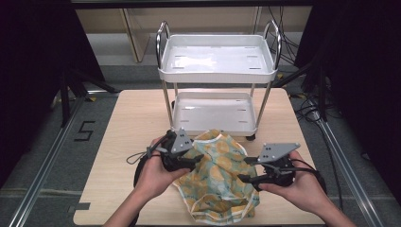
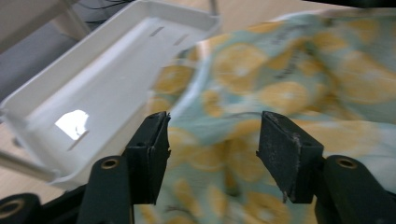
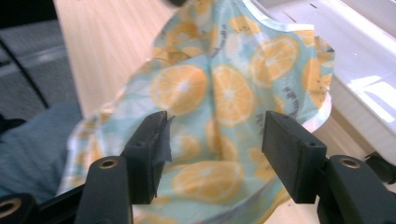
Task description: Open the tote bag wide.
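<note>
a crumpled cloth [image 1: 217, 177] with an orange-slice print on pale teal lay on the wooden tabletop [image 1: 127, 123], near the front edge and right in front of a small white cart [image 1: 217, 71] with two trays. the cloth's far edge sat just beside the cart's lower tray [image 1: 215, 113]. the left gripper [image 1: 182, 163] was at the cloth's left side, fingers spread wide with the fabric right in front of them, nothing pinched. in the left gripper view the fingers [image 2: 152, 149] stood well apart over the cloth [image 2: 289, 79], with the tray [image 2: 93, 93] off to the left. the right gripper [image 1: 257, 179] hovered at the cloth's right side, also wide open. its fingers [image 3: 289, 149] framed the cloth [image 3: 219, 93] without touching it that i could tell.
</note>
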Available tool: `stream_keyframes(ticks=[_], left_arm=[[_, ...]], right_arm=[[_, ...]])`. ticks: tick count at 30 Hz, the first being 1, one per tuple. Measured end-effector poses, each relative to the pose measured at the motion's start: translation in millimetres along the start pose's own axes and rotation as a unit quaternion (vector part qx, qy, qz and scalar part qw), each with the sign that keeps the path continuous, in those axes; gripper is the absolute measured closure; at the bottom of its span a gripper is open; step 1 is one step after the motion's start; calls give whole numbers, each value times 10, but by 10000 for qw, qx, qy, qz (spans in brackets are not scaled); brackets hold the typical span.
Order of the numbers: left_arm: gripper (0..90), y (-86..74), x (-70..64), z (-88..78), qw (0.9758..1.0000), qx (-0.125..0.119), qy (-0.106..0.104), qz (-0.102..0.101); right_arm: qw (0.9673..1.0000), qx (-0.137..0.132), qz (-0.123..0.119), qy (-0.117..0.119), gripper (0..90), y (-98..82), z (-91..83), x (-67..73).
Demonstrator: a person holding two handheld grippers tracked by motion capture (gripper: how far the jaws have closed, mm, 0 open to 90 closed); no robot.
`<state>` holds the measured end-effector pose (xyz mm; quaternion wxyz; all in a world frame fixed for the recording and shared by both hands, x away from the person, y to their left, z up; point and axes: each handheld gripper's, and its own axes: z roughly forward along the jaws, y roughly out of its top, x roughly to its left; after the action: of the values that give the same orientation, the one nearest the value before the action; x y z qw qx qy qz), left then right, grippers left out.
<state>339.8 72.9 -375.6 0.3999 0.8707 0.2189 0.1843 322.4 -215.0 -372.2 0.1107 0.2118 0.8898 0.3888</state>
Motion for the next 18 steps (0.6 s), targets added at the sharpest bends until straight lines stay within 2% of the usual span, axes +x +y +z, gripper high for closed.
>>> stream_keyframes(ticks=[2, 3, 5, 8, 9, 10, 11, 12, 14, 17, 18], left_arm=[[425, -43, -137, 60, 9993, 97, -356, -13], [414, -74, -208, 103, 9987, 166, -471, -24], [377, -135, -312, 200, 9971, 334, -685, 52], [326, -173, -375, 278, 9955, 312, -890, -86], [317, -175, -387, 288, 9954, 278, -909, -122], [313, -171, -383, 286, 9952, 280, -937, -94], [311, -170, -406, 296, 9946, 158, -988, -268], [305, -166, -403, 296, 9944, 178, -1018, -231], [296, -175, -421, 340, 9944, 121, -1010, -284], [325, -205, -441, 411, 9944, 305, -1015, -33], [346, -221, -454, 439, 9945, 296, -999, -66]], right_arm=[[9999, 113, 44, 10, 414, 25, 123, -21], [9998, 216, -11, -48, 411, 39, 187, -30], [9993, 316, -132, -159, 406, 61, 333, -37], [9984, 490, -230, -143, 397, 102, 526, -60], [9977, 615, -183, -195, 395, 113, 574, -57], [9968, 692, -269, -280, 394, 119, 626, -67], [9963, 723, -338, -331, 395, 122, 668, -91], [9961, 782, -227, -352, 397, 121, 703, -96], [9955, 862, -253, -309, 412, 116, 765, -128], [9938, 978, -361, -382, 476, 91, 854, -148], [9937, 1022, -268, -385, 511, 81, 878, -137]])
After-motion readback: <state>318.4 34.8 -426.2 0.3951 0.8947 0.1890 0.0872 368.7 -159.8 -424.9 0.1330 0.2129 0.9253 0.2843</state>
